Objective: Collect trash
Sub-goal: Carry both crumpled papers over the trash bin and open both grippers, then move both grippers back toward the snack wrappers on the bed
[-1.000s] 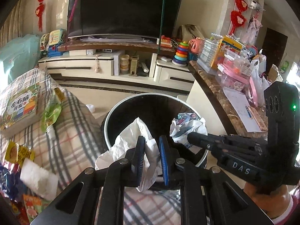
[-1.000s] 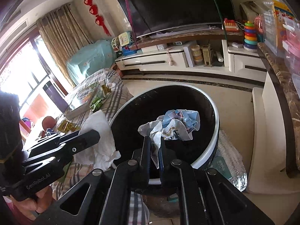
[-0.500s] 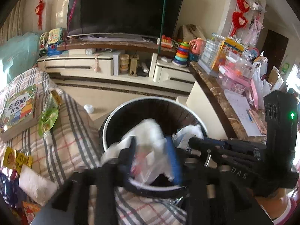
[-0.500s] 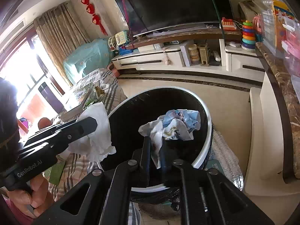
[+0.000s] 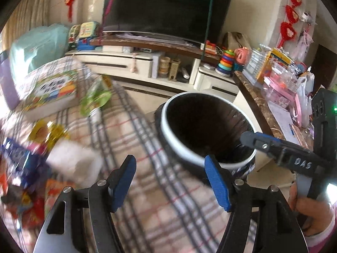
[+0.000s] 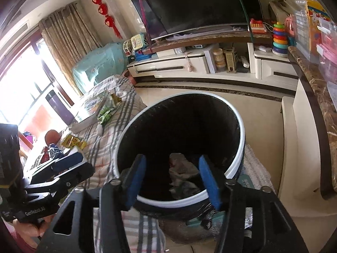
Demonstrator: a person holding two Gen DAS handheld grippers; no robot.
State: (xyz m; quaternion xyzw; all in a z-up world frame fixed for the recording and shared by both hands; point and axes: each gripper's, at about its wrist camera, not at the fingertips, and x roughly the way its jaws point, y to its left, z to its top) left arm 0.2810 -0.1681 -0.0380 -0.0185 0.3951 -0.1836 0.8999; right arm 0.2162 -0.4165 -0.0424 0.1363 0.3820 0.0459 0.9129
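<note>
Both claws stand apart and empty. The right claw (image 6: 171, 175) hangs over the bin (image 6: 236, 164), where crumpled trash (image 6: 181, 172) lies at the bottom. The left claw (image 5: 170, 179) points over the plaid-covered worktop (image 5: 130, 130), just beside the bin. The drop looks done; fetching more comes next. A white tissue (image 5: 73, 162) and wrappers (image 5: 48, 130) lie to the left, blurred. The next move calls for swinging left and closing on one piece.
</note>
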